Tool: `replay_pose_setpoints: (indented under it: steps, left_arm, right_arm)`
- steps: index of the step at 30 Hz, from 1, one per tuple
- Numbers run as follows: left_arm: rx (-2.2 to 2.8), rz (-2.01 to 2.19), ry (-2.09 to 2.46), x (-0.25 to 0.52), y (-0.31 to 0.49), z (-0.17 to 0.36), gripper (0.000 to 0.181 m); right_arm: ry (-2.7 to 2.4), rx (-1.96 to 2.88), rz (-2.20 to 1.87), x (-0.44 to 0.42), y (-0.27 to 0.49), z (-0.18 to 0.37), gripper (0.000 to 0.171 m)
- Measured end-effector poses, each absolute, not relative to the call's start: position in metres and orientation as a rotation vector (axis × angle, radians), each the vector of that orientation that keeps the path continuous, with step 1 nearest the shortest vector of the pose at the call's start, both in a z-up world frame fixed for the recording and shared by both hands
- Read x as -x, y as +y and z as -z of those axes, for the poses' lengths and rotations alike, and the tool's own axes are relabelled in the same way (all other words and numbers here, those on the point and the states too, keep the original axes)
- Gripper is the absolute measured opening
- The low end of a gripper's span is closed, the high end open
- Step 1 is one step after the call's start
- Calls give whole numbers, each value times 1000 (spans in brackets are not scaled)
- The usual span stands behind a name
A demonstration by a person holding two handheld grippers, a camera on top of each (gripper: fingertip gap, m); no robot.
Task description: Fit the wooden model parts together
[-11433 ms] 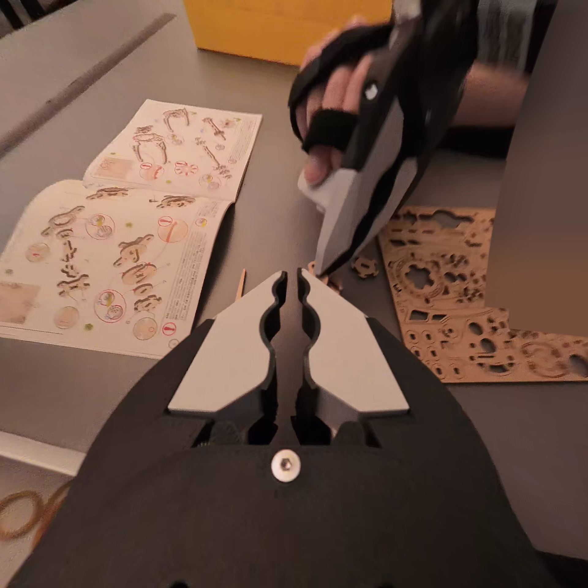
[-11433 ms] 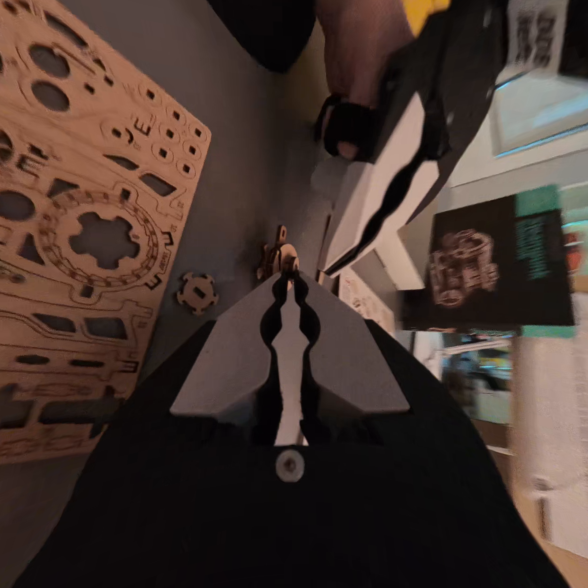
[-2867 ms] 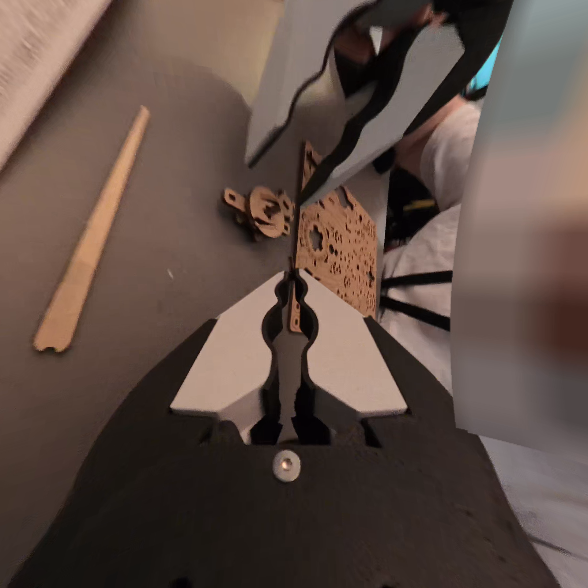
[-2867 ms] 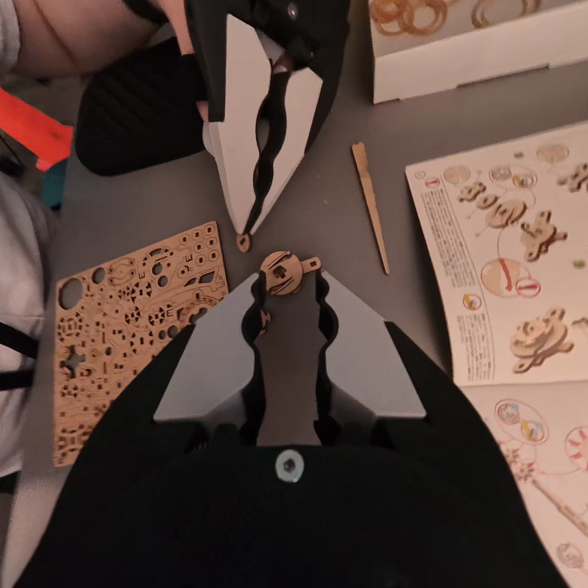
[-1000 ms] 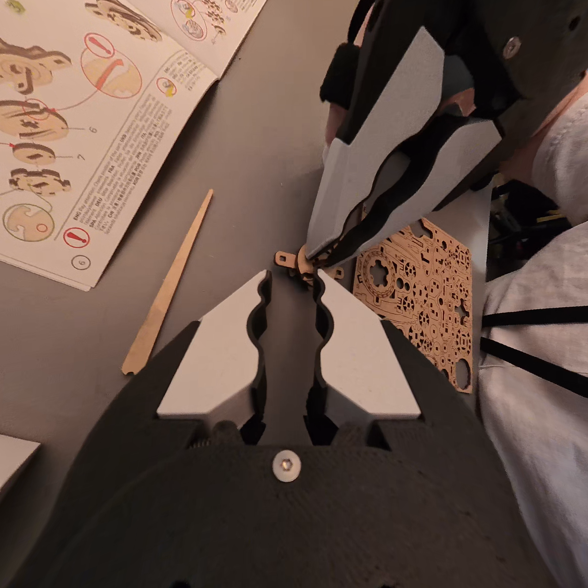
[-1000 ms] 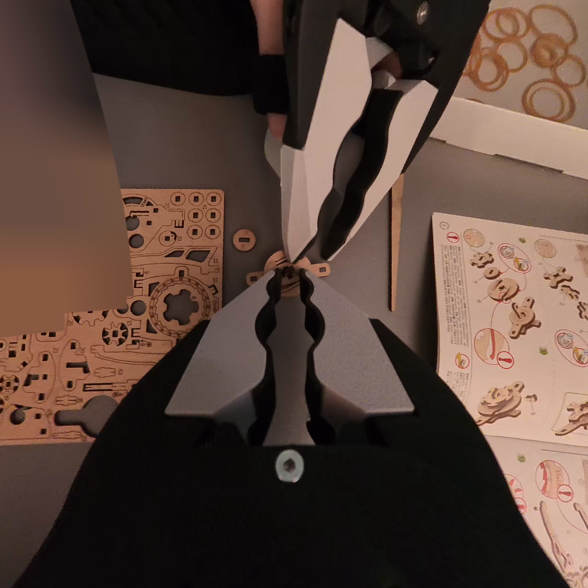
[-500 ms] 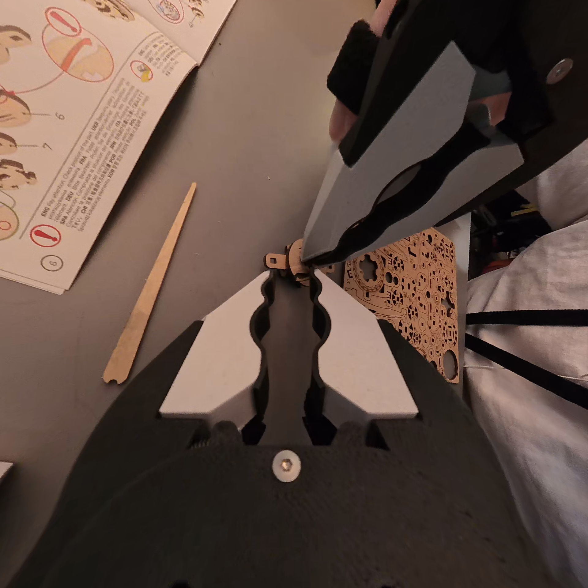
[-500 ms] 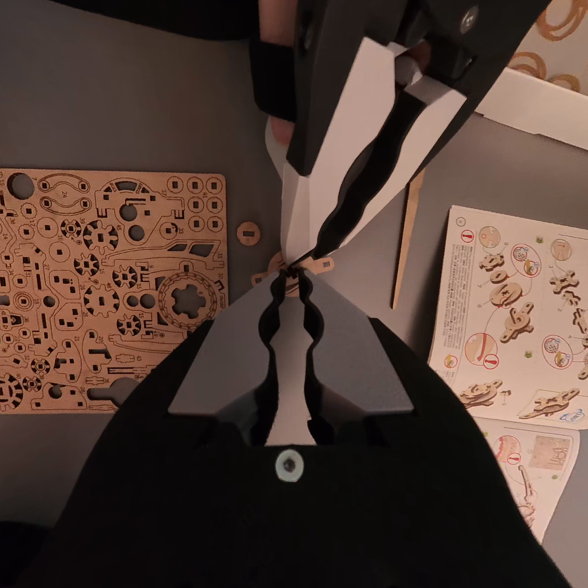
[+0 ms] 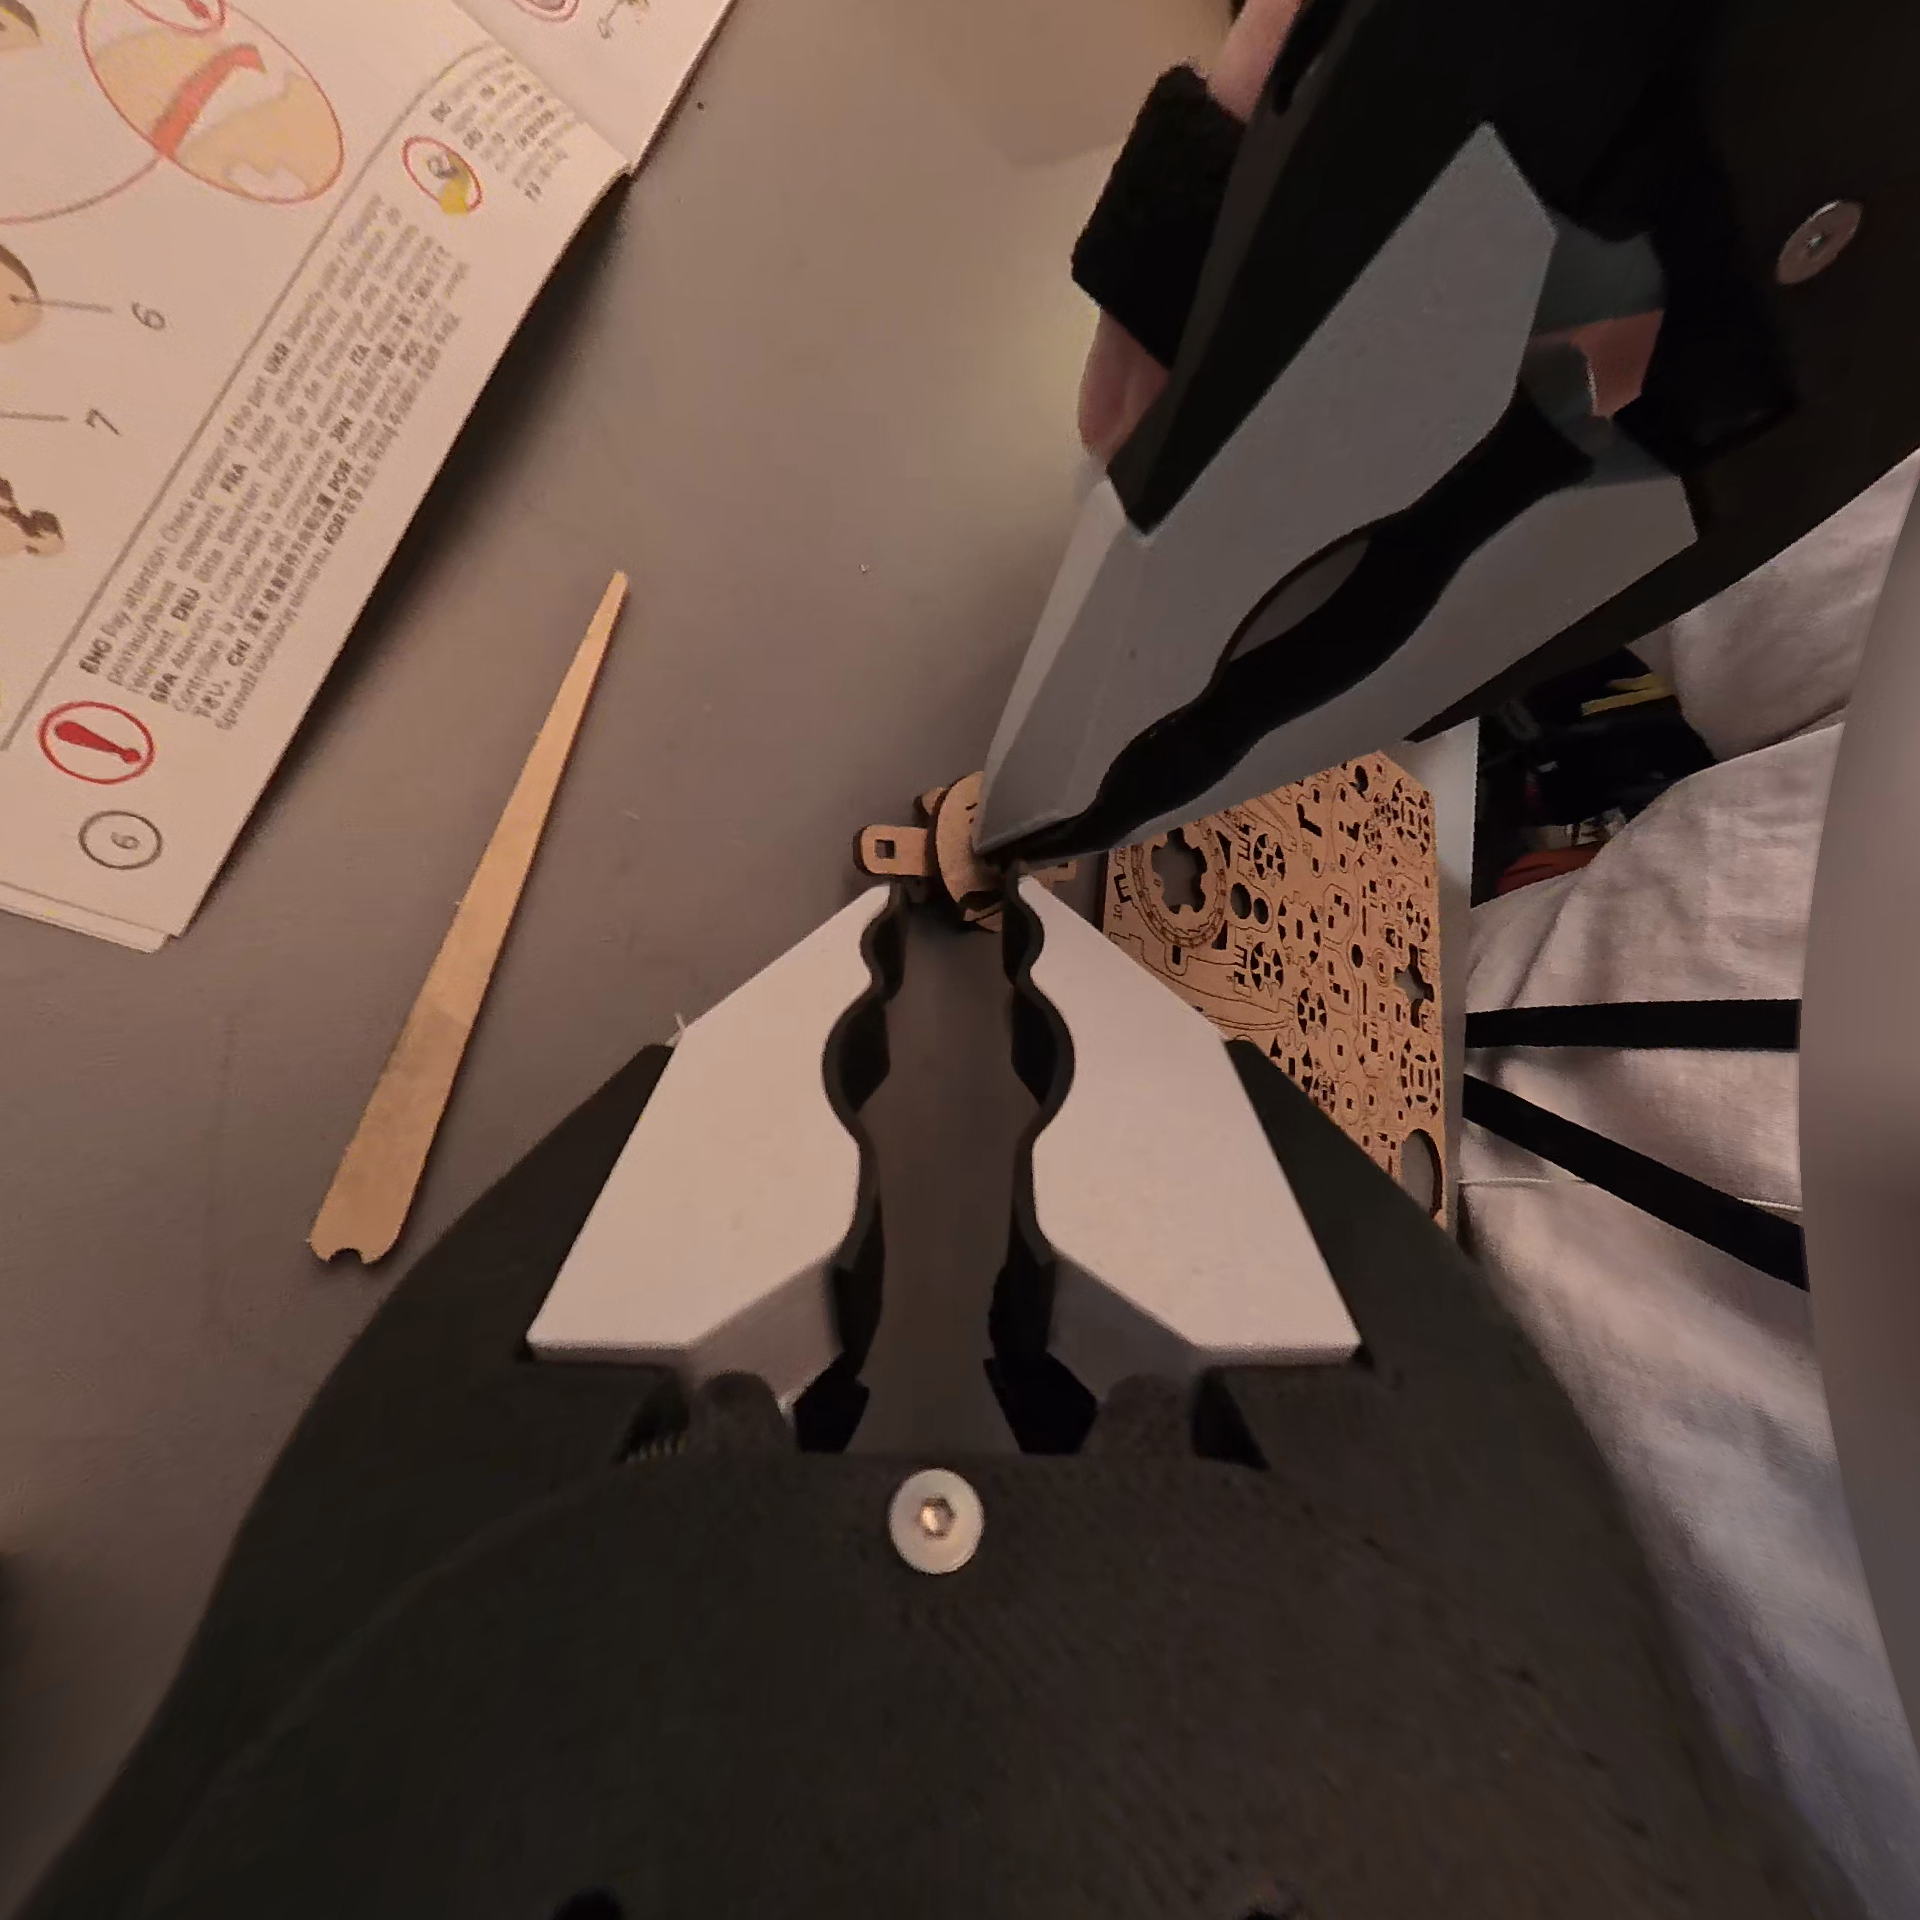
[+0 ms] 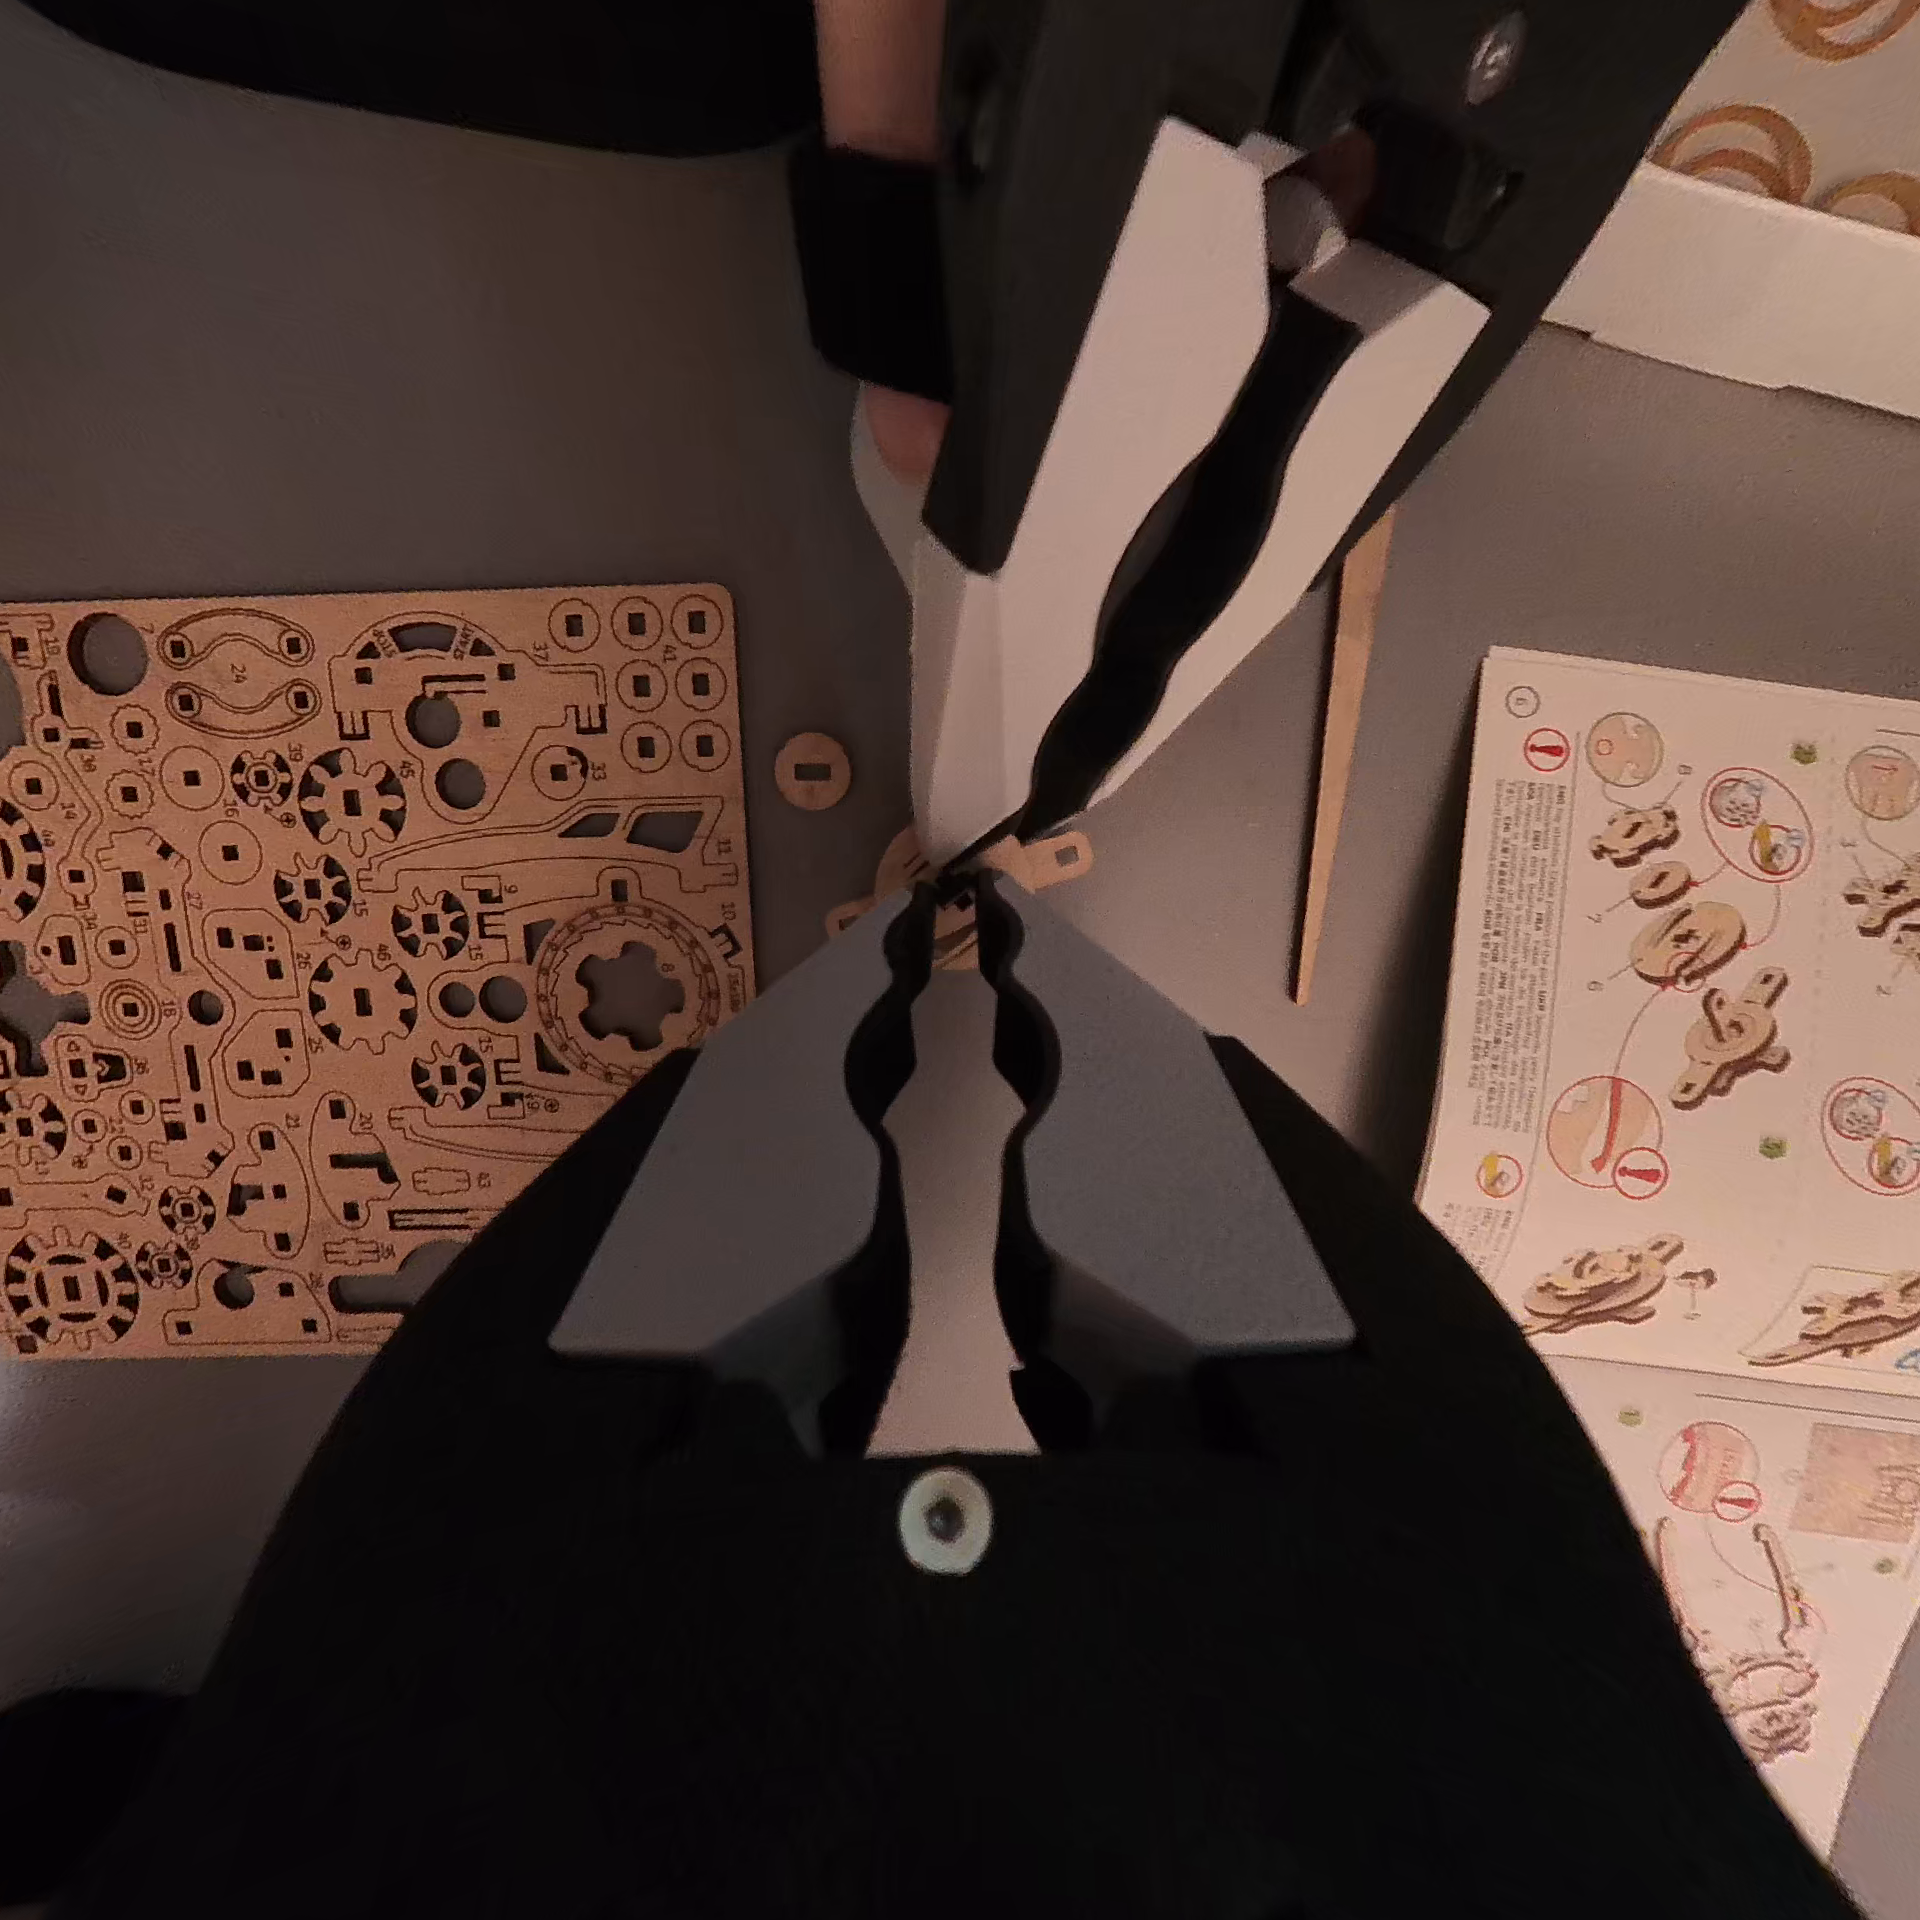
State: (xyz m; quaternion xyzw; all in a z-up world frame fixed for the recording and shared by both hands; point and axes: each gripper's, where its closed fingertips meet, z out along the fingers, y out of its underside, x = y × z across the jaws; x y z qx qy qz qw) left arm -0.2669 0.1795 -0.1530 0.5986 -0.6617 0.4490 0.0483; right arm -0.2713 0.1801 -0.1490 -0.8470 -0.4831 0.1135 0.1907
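Grey table [image 9: 831,416]: both grippers' fingers [image 10: 1101,1049] meet at wooden assembly [image 9: 961,847].

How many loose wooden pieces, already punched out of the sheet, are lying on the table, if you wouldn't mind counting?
3: a small slotted disc beside the sheet, the tabbed assembly at both grippers' tips, and a tapered stick near the booklet. Others may be hidden.

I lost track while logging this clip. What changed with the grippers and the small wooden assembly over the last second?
The left gripper narrowed its jaws and moved up to the small wooden assembly, flanking it without gripping. The right gripper closed onto the assembly's middle. The wooden stick, parts sheet and loose disc stayed where they were.
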Motion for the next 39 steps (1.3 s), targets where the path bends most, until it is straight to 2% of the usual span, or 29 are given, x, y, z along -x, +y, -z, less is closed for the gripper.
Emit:
replay_pose_setpoints:
  steps: [7,13,16,20,26,29,35,39]
  left_arm:
    - [-1824,-1376,-1946,268,181,153,15]
    - [-1796,-1392,-1892,270,178,153,13]
    - [-1780,-1390,-1886,272,174,153,13]
    - [-1769,-1396,-1856,273,173,153,12]
    - [-1765,-1390,-1876,272,174,152,13]
    - [-1756,-1413,-1971,270,178,143,22]
    - [-1746,-1269,-2299,274,177,143,30]
    - [-1743,-1249,-2408,270,175,145,23]
  right_arm:
    - [-1320,2303,-370,273,182,148,8]
    - [-1116,2326,-503,262,182,144,26]
    - [-869,2387,-723,255,181,142,31]
    - [-652,2439,-1044,260,176,140,28]
    - [-943,2275,-770,265,182,136,21]
    - [-1129,2146,-626,271,178,136,13]
    - [-1153,2061,-741,282,172,130,19]
    - [-1173,2066,-700,281,175,137,16]
